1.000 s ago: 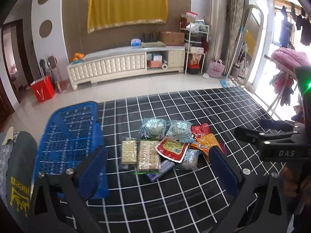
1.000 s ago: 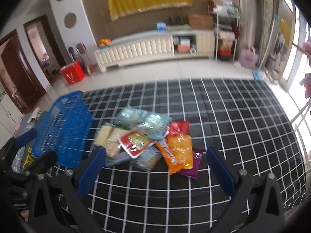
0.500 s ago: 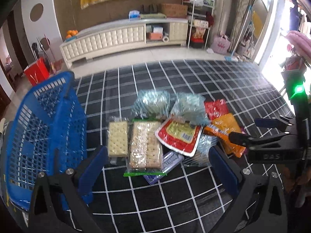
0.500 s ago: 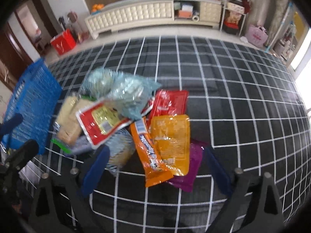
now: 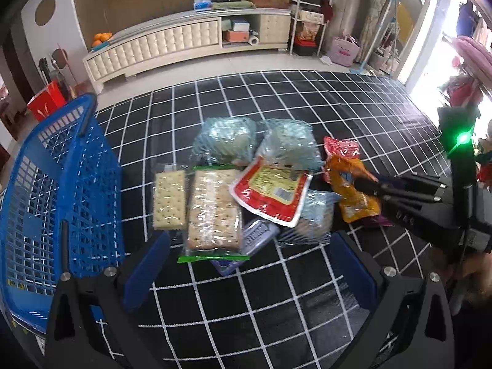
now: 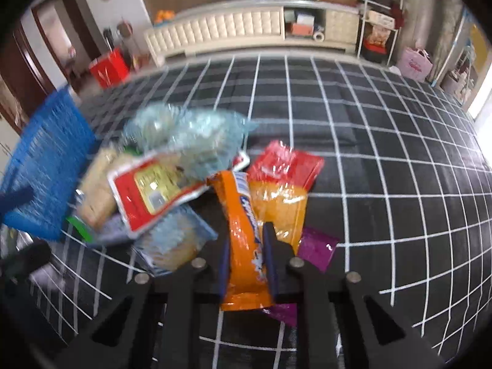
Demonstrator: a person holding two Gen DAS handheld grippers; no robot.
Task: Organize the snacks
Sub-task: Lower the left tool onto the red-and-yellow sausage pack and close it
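1. Your right gripper (image 6: 247, 255) is clamped on the orange packet (image 6: 244, 230), one finger on each side.
2. A yellow-orange pouch (image 6: 281, 206) lies just right of it, with a red pouch (image 6: 286, 163) behind and a purple packet (image 6: 316, 247) partly under them.
3. Left of them sit a red-and-white packet (image 6: 150, 190) and clear bags (image 6: 190, 135).
4. The blue basket (image 6: 46, 160) stands at the far left on the black checked cloth (image 6: 384, 141).

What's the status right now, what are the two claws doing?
Right gripper shut on orange packet. Left gripper open, hovering before cracker packs. Blue basket waiting left; orange packet lies tucked among pile.
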